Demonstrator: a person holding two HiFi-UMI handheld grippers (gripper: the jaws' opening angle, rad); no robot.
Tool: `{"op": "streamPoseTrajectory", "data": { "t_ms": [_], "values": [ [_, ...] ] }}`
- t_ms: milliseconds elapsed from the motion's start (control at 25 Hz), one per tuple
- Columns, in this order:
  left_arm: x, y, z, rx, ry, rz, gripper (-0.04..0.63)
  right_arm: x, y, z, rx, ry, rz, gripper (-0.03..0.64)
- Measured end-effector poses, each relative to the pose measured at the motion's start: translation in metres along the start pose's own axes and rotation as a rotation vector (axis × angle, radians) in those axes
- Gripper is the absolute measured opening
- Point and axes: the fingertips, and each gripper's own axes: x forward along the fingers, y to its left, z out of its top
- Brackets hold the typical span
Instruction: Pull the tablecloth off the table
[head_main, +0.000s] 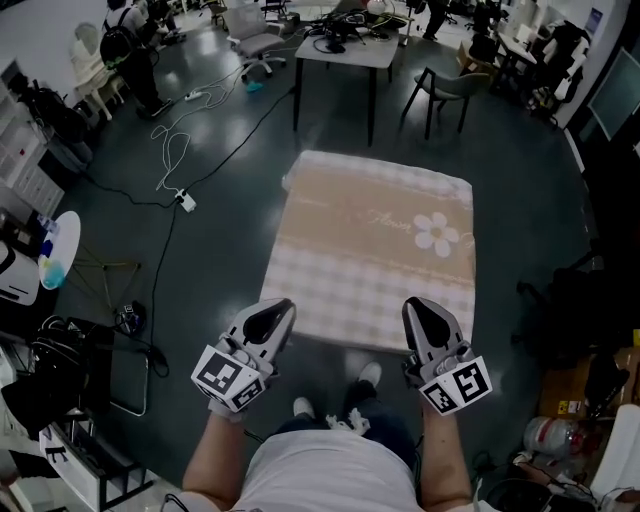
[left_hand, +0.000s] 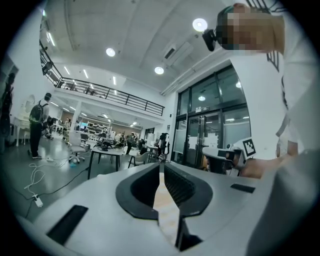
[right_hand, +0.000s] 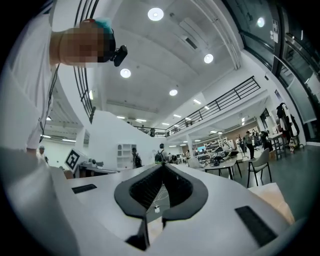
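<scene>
A beige checked tablecloth (head_main: 370, 250) with a white flower print covers the small table in front of me. In the head view my left gripper (head_main: 285, 304) is at the cloth's near left edge and my right gripper (head_main: 413, 303) at its near right edge, both tips over the hem. The left gripper (left_hand: 161, 165) has its jaws shut, and beige cloth (left_hand: 167, 210) shows behind the slit below the tips. The right gripper (right_hand: 162, 166) is also shut, with floor visible behind it and cloth (right_hand: 272, 197) at the lower right. No cloth shows pinched in either.
A desk (head_main: 345, 50) and a chair (head_main: 445, 90) stand beyond the table. Cables (head_main: 180, 150) and a power strip (head_main: 187, 203) lie on the dark floor at the left. Cluttered racks line the left edge and boxes sit at the lower right. A person (head_main: 130, 50) stands far left.
</scene>
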Motion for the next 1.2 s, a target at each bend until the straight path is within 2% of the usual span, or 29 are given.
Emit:
{"op": "streamPoseTrajectory", "data": {
  "t_ms": [240, 400, 560, 760, 800, 880, 1000, 1040, 1120, 1200],
  "values": [
    [0.06, 0.006, 0.005, 0.011, 0.016, 0.084, 0.015, 0.02, -0.067, 0.001, 0.03, 0.012, 0.075, 0.028],
    [0.084, 0.015, 0.003, 0.01, 0.04, 0.136, 0.015, 0.033, -0.094, -0.002, 0.048, 0.033, 0.127, 0.028],
    [0.102, 0.02, -0.011, -0.016, 0.086, 0.182, 0.015, 0.036, -0.122, -0.015, 0.063, 0.077, 0.135, 0.028],
    [0.115, 0.031, -0.042, -0.047, 0.166, 0.208, 0.018, 0.032, -0.158, -0.049, 0.092, 0.18, 0.075, 0.029],
    [0.117, 0.035, -0.05, -0.046, 0.186, 0.208, 0.036, 0.029, -0.163, -0.057, 0.098, 0.205, 0.056, 0.029],
    [0.122, 0.045, -0.066, -0.052, 0.228, 0.203, 0.121, 0.026, -0.174, -0.074, 0.106, 0.256, 0.016, 0.031],
    [0.128, 0.068, -0.092, -0.071, 0.298, 0.195, 0.154, 0.025, -0.189, -0.102, 0.122, 0.336, -0.04, 0.039],
    [0.13, 0.078, -0.101, -0.072, 0.324, 0.193, 0.169, 0.025, -0.194, -0.114, 0.131, 0.37, -0.054, 0.052],
    [0.135, 0.098, -0.122, -0.072, 0.382, 0.186, 0.19, 0.023, -0.203, -0.142, 0.157, 0.451, -0.08, 0.139],
    [0.142, 0.115, -0.147, -0.08, 0.442, 0.171, 0.212, 0.015, -0.213, -0.171, 0.177, 0.534, -0.121, 0.177]
  ]
}}
